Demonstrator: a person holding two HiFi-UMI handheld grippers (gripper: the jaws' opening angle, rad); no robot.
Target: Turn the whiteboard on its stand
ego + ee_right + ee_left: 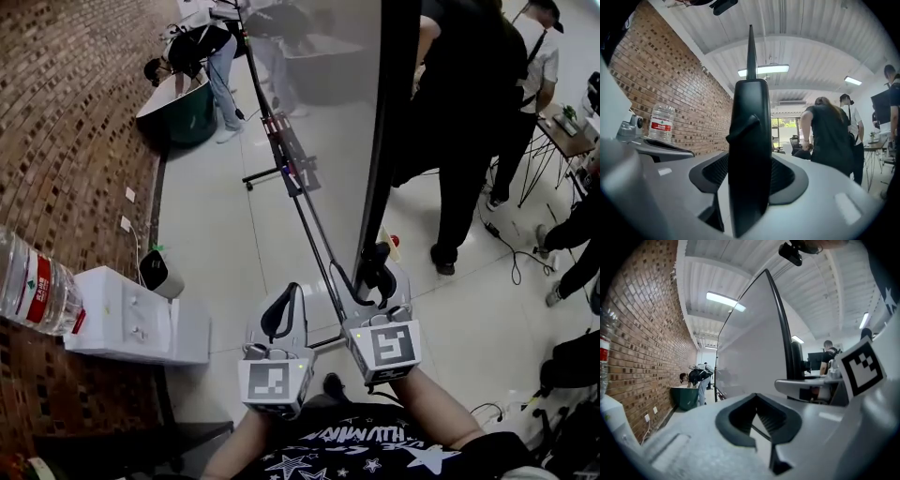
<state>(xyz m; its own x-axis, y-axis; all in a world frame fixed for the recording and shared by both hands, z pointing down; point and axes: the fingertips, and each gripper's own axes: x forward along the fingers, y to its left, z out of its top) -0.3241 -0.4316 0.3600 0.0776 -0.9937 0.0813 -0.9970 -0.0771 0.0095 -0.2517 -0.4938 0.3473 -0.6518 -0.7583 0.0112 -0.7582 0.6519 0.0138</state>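
Note:
The whiteboard [319,94] stands edge-on in front of me, its grey face to the left and its black frame [389,141] running down to my hands. Its stand's bar and feet [281,141] stretch across the floor beyond. My right gripper [377,272] is at the frame's lower end. In the right gripper view the black frame edge [750,140] rises between the jaws, whose pads stand off it on both sides. My left gripper [281,314] hangs just left of the board, shut on nothing, with the board's face [754,343] ahead of it.
A brick wall [66,112] runs along the left, with a water bottle [33,286] and a white box [131,319] beside it. A person in black [469,112] stands right behind the board. Other people bend over a green bin [183,112] at the back. Cables [511,248] lie on the right floor.

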